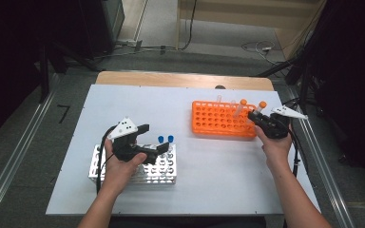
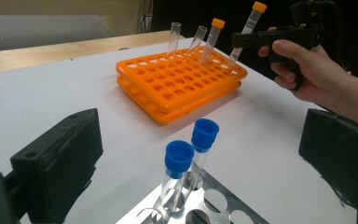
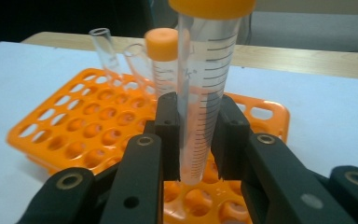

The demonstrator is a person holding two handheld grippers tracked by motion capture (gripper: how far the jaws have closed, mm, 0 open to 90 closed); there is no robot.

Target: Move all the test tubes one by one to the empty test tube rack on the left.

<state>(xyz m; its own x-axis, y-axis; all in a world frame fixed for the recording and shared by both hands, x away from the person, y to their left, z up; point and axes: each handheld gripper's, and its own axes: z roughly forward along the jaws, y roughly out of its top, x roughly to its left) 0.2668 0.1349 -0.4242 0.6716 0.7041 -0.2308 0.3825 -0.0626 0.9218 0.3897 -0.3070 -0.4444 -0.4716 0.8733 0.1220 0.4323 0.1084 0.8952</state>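
The right gripper (image 3: 196, 140) squeezes its jaws on a clear orange-capped plastic tube (image 3: 204, 98) over the orange holed rack (image 3: 74, 126), probably to lift it out. The left gripper (image 2: 200, 154) waits with jaws wide apart by two blue-capped tubes (image 2: 189, 158).

A: Right gripper view: the clamped orange-capped tube (image 3: 205, 93) is cut off at the top edge, so only the underside of its cap is seen. Its lower end is hidden between the two pads.

B: Noted. The printed graduations are blurred; no figure can be read. The near edge of the orange rack (image 3: 74, 126) is covered by the jaws.

A: Left gripper view: the metal rack (image 2: 214, 205) is cut by the bottom edge. The feet of the two blue-capped tubes (image 2: 179, 161) are lost there.

B: High view: the near left part of that rack is hidden under the left hand (image 1: 119, 166). The clear uncapped tubes in the orange rack are too small to be counted.
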